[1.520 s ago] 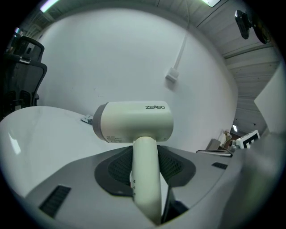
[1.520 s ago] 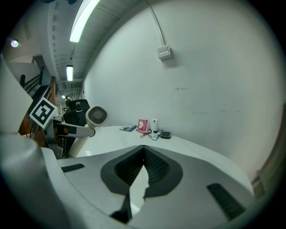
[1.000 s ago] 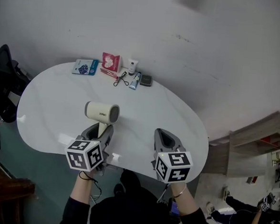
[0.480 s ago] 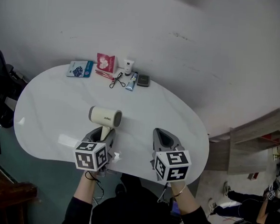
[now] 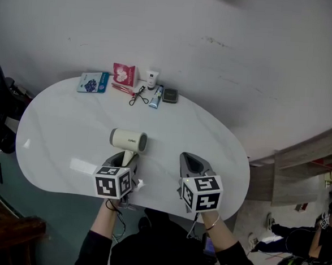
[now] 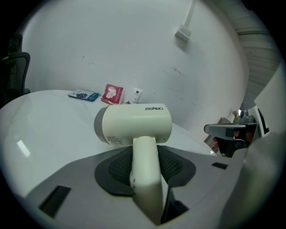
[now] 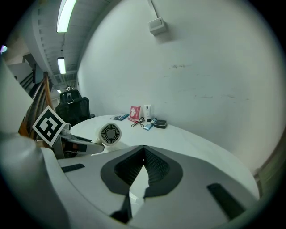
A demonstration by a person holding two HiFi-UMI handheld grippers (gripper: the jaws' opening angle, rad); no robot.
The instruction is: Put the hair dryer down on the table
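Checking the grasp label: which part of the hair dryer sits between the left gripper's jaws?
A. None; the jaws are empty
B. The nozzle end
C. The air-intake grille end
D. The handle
D: in the left gripper view, the left gripper has its jaws closed on either side of the handle of the hair dryer.

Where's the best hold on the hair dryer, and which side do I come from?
Grip the dryer by its handle, coming from the person's side, as the left gripper holds it. The handle is slim and straight and sticks back from the barrel, so the jaws can close across it. The barrel is wide and round, so it would likely slip.
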